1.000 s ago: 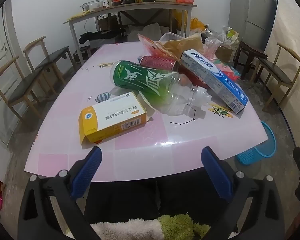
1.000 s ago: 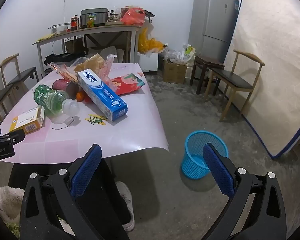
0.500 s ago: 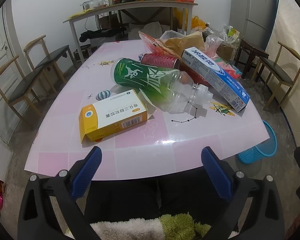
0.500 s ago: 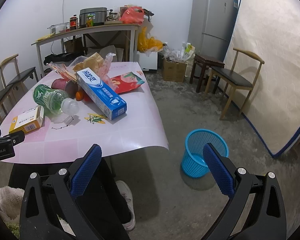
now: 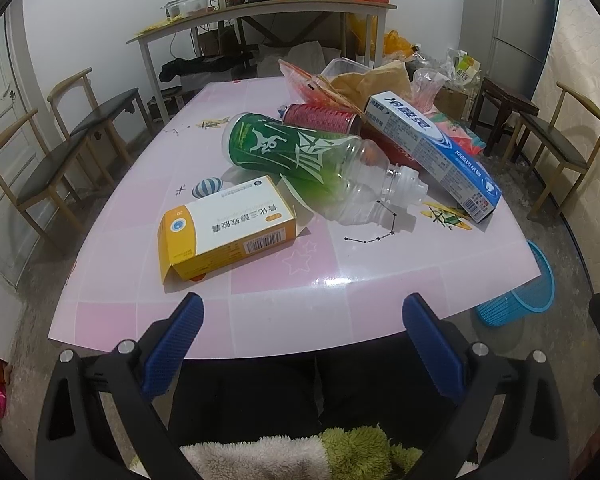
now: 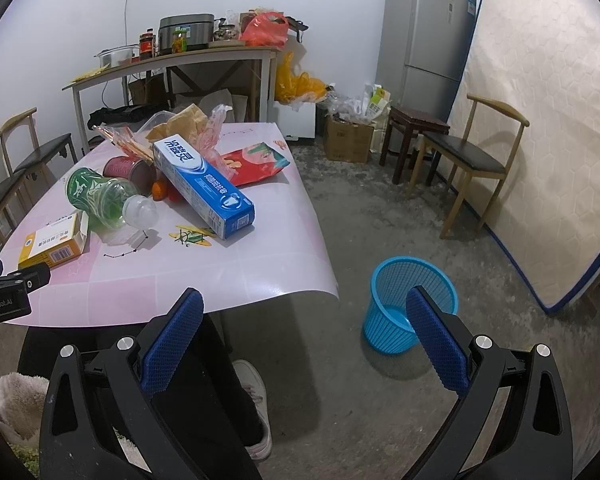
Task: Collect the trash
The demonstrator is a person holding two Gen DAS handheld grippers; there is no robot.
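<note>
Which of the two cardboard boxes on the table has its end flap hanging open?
The yellow and white box, lying nearest the left gripper; its orange flap stands open. The long blue toothpaste box appears closed at its visible end.

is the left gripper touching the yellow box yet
Apart. The left wrist view shows bare pink table between the open left gripper and the yellow box.

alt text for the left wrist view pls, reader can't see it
An open left gripper hangs at the near edge of a pink table strewn with trash: a yellow box, a green bottle on its side and a toothpaste box. A blue basket stands on the floor to the right.
</note>
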